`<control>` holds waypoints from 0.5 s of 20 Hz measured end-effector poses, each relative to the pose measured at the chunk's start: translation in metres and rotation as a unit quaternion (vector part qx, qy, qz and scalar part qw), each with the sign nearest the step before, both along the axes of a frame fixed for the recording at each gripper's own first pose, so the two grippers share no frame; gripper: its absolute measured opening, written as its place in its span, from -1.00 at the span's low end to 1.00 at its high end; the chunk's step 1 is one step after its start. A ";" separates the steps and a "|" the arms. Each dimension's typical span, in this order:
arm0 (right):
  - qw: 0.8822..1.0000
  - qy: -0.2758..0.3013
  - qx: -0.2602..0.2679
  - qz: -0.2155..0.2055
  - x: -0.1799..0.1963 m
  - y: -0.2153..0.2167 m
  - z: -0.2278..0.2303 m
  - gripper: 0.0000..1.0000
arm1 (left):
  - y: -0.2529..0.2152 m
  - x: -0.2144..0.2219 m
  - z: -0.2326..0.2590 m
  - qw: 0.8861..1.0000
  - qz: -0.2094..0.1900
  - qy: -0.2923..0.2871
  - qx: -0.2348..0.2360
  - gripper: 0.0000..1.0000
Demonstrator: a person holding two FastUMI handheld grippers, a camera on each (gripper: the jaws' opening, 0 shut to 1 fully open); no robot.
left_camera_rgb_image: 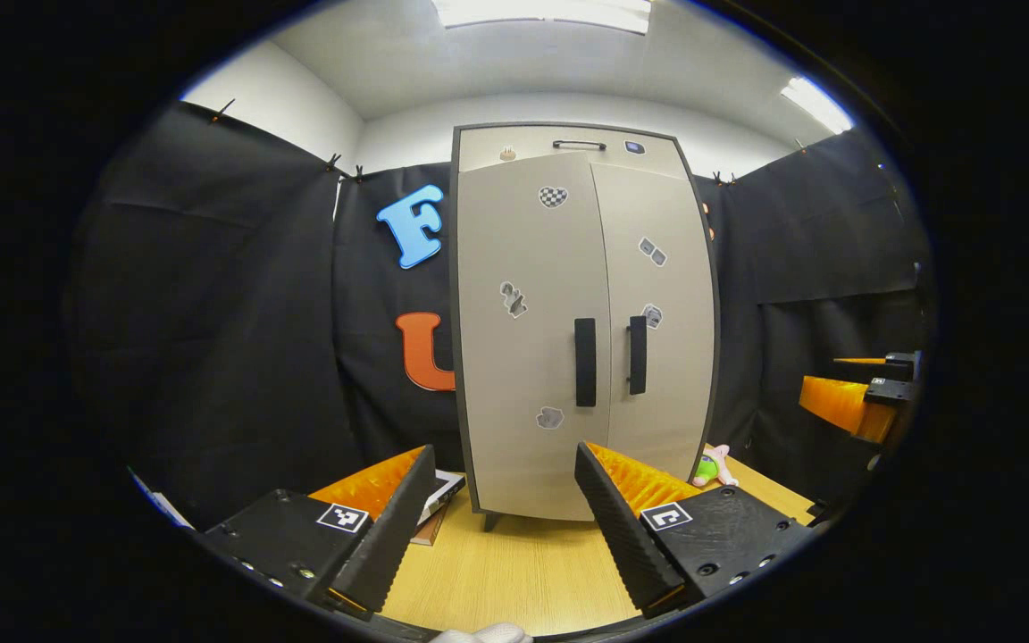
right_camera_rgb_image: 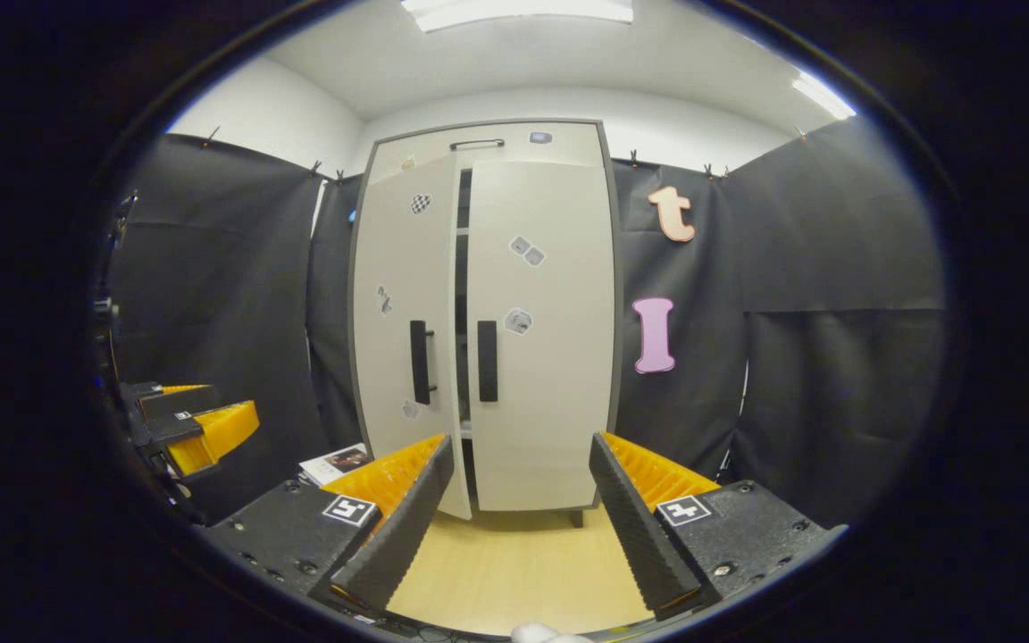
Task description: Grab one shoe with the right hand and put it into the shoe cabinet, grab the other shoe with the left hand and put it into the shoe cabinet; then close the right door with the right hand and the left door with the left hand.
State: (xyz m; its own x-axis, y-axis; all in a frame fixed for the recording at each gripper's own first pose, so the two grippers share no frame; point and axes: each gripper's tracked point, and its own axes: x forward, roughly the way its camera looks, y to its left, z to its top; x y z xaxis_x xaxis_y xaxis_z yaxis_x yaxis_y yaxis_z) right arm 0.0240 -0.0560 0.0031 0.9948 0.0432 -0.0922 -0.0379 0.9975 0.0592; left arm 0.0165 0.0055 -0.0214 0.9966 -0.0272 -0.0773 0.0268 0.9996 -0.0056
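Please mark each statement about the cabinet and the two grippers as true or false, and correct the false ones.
1. The left door stands slightly ajar. True: a dark gap shows between it and the right door in the right gripper view.
2. The right gripper holds a shoe. False: it is open and empty.
3. Each door has a vertical black handle. True.
4. The left gripper is shut on a handle. False: it is open, away from the cabinet.
5. The doors are bare. False: each door bears stickers.

Matt shoe cabinet (left_camera_rgb_image: 532,357), wood-grain table (left_camera_rgb_image: 514,572)
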 end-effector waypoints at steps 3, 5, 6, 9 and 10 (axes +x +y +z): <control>1.000 0.004 0.002 0.000 -0.003 0.001 -0.001 0.99 | -0.002 -0.001 -0.001 1.000 -0.006 0.001 0.002 0.89; 1.000 0.002 -0.002 -0.004 -0.003 -0.001 -0.001 0.99 | -0.002 -0.002 -0.002 1.000 -0.008 0.002 0.001 0.90; 1.000 0.001 -0.002 -0.006 -0.003 -0.002 -0.001 0.99 | -0.003 -0.002 -0.001 1.000 -0.009 0.002 0.000 0.90; 1.000 0.005 -0.003 -0.011 -0.006 -0.004 -0.003 0.99 | -0.004 -0.004 -0.001 1.000 -0.013 0.000 0.000 0.89; 1.000 0.006 -0.002 -0.012 -0.008 -0.004 -0.003 0.99 | -0.004 -0.003 0.000 1.000 -0.014 0.001 -0.001 0.90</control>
